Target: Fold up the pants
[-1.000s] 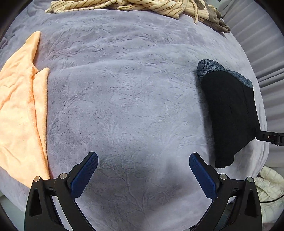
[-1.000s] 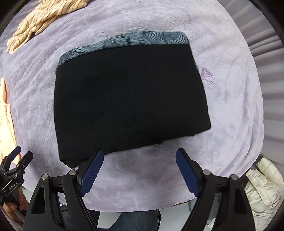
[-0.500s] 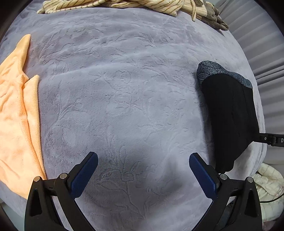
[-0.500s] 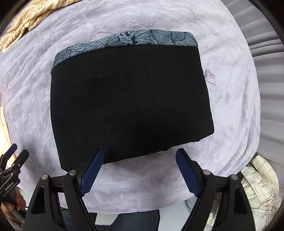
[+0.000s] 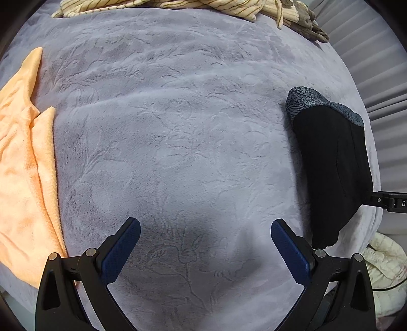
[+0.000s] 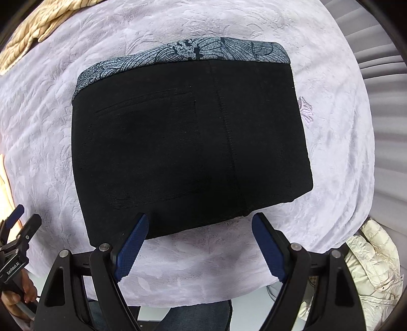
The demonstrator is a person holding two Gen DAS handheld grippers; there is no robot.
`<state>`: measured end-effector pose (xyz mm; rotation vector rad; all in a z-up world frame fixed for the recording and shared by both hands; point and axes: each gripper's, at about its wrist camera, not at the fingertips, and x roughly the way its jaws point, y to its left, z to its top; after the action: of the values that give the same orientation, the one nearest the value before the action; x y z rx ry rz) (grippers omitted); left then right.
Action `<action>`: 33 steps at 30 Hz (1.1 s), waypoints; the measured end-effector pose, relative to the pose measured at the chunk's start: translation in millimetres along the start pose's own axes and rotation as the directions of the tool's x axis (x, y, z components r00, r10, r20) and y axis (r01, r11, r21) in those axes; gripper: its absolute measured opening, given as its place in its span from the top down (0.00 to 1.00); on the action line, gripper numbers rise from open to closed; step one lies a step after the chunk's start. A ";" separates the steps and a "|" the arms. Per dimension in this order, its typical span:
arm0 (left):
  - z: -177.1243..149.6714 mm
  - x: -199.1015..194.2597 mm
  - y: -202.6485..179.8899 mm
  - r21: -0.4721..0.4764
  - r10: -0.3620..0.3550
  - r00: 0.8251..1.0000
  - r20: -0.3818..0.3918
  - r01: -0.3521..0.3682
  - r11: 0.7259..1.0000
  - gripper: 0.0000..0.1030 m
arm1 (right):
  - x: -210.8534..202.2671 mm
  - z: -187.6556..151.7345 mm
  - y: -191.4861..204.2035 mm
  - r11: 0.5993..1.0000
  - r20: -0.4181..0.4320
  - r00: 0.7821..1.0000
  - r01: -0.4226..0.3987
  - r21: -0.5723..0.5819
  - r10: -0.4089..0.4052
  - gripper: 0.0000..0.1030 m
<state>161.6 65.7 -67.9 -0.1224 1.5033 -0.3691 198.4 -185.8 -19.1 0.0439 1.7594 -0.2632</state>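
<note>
- Both pairs of fingers stand wide apart and hold nothing: the right gripper hovers with its blue pads just at the near edge of the pants, and the left gripper hangs over bare blanket.
- From the right fingers, the pants lie directly ahead as a compact black rectangle – already folded, as it seems – with a patterned grey waistband along the far edge and a seam running from far to near.
- From the left fingers, the same pants are well off to the right, near the edge of the blanket, and nothing lies between the pads.
- An orange towel is far to the left of the left fingers; a striped beige cloth lies ahead at the far border.
- Handling, as I judge it: the fabric looks soft and light, several layers thick, so it will sag and the layers may slide apart if only the top one is pinched.
- A good place to hold is the near folded edge or a near corner – taking all layers together between the pads.
- The plush blanket may drag on the cloth, so lifting is safer than pulling.
</note>
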 end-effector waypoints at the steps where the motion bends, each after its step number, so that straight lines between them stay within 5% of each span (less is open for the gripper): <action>1: 0.1 0.0 0.0 0.001 -0.001 1.000 0.000 0.001 1.000 0.00 | -0.1 0.0 0.7 1.000 0.000 1.000 0.000 -0.001 0.000 0.16; 21: 1.1 -4.8 3.3 0.007 0.030 1.000 0.007 -0.031 1.000 0.00 | 7.0 -5.2 3.2 1.000 0.009 1.000 -0.022 -0.006 0.022 0.16; 33: 1.1 -14.2 -33.6 0.029 0.142 0.989 0.030 -0.143 0.989 0.00 | 16.7 -19.1 -39.5 0.986 0.099 0.981 -0.163 -0.019 0.164 0.16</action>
<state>156.8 38.5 -44.1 0.0044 1.4684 -0.2741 169.7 -222.3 -25.9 0.1643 1.6466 -0.1341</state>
